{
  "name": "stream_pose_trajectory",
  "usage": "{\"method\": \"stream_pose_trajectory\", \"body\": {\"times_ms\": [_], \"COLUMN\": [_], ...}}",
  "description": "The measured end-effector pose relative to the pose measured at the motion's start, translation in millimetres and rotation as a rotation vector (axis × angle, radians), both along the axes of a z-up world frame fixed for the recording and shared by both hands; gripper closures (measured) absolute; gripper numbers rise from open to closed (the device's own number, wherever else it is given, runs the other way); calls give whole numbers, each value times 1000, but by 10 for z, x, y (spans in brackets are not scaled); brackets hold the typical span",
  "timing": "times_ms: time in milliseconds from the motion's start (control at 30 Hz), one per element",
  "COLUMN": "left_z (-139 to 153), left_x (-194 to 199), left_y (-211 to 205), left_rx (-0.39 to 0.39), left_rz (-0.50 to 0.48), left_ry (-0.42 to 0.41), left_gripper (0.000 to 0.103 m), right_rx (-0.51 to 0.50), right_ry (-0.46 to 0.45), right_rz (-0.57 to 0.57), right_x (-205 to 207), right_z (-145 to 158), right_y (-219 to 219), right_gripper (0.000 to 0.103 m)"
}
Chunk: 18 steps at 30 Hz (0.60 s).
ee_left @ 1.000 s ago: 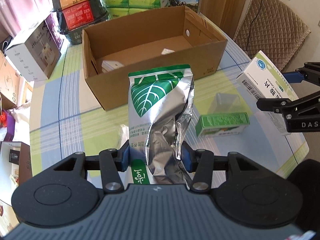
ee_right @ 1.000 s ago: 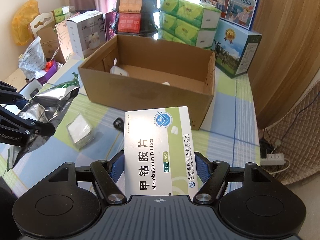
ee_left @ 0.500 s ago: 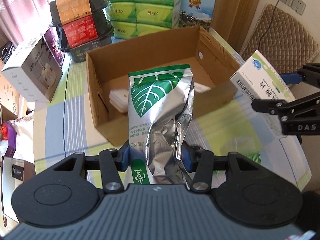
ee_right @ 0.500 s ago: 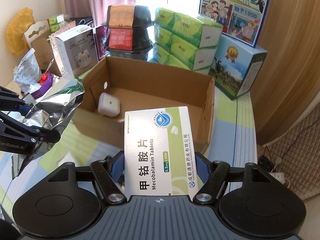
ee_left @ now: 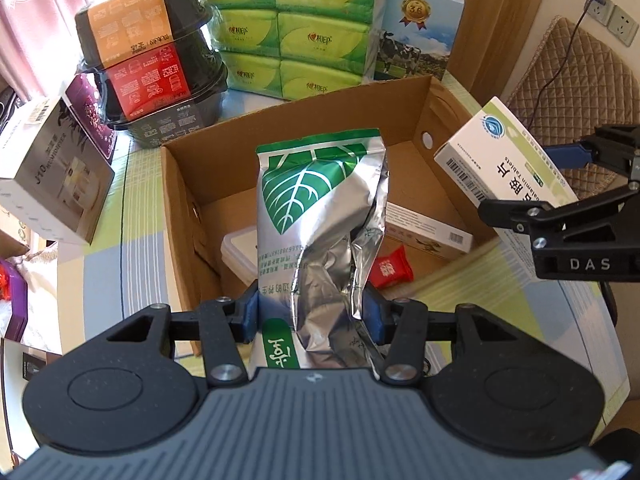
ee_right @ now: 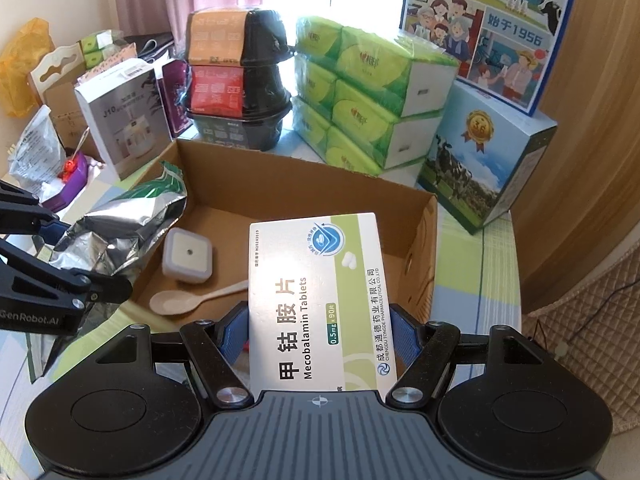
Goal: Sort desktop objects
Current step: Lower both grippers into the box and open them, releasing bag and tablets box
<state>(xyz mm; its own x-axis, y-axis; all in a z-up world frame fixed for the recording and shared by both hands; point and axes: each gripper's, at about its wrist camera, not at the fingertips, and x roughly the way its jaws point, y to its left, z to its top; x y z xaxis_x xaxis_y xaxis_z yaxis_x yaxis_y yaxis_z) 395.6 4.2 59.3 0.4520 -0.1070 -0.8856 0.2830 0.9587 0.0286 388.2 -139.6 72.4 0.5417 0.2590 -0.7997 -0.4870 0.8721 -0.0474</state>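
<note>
Cardboard box (ee_left: 436,108) sits open on the checked tablecloth (ee_left: 136,248), both tongs held over its near edge. Left gripper (ee_left: 310,310) pinches a silver foil pouch (ee_left: 320,216) with a green leaf print, blue pads pressed into its crumpled lower part; pouch is upright, above the box's near-left part. Right gripper (ee_right: 320,334) clamps a white-and-green tablet carton (ee_right: 320,300) by its two long sides, above the near-right part of the box.

Inside the box: white square lidded container (ee_right: 187,255) at left, wooden spoon (ee_right: 192,300) near it, a red sachet (ee_left: 390,270) and a long flat carton (ee_left: 424,232) toward the right.

Far side of the box: green tissue packs (ee_right: 360,92), stacked black bowls (ee_right: 236,76) with orange and red labels, blue milk carton box (ee_right: 484,160) at far right, white appliance box (ee_right: 124,116) at far left.
</note>
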Motion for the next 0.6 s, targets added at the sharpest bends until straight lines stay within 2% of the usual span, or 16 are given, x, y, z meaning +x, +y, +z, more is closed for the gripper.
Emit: {"method": "stream_pose_trajectory", "body": {"times_ms": [600], "left_z": [-231], "left_x": [561], "left_y": [88], "left_rx": [-25], "left_rz": [46], "left_ry": [14], "left_gripper": [58], "right_rx": [-35], "right_ry": [11], "right_rz": [-12], "right_x": [511], "right_z": [-173], "right_y": [74], "right_gripper": [34]}}
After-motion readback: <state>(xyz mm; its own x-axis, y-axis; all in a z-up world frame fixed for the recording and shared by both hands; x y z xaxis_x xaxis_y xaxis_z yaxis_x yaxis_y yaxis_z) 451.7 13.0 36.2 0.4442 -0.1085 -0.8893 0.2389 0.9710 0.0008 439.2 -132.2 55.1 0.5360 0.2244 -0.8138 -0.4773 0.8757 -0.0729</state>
